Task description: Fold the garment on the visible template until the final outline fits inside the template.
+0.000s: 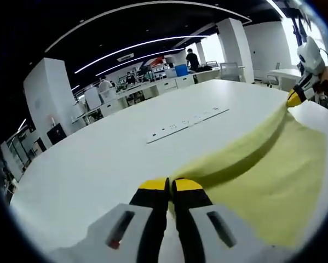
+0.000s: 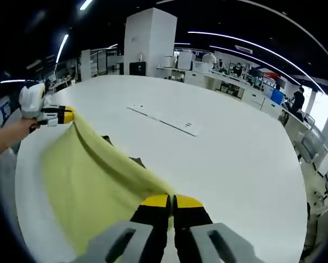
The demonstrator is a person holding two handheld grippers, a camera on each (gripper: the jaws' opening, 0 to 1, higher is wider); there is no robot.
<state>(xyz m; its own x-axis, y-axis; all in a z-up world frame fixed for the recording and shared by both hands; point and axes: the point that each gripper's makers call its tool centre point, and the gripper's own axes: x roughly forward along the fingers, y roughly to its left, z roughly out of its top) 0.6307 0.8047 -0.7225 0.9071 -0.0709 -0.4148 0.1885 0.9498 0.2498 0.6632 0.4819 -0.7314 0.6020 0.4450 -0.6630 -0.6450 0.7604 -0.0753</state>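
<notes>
A pale yellow garment (image 1: 273, 181) hangs stretched above the white table (image 1: 98, 164), held up by both grippers. My left gripper (image 1: 170, 186) is shut on one edge of the garment, its yellow-tipped jaws pressed together. The right gripper (image 1: 295, 97) shows at the far right of the left gripper view, pinching the other end. In the right gripper view my right gripper (image 2: 171, 201) is shut on the garment (image 2: 92, 181), and the left gripper (image 2: 65, 116) holds the far corner at the left. A dark patch (image 2: 135, 160), perhaps the template, peeks out beneath the cloth.
A flat socket strip (image 1: 186, 124) is set into the table (image 2: 235, 164), also seen as the strip (image 2: 165, 121). A person's hand (image 2: 10, 134) holds the left gripper. Desks, white pillars and people stand far behind the table.
</notes>
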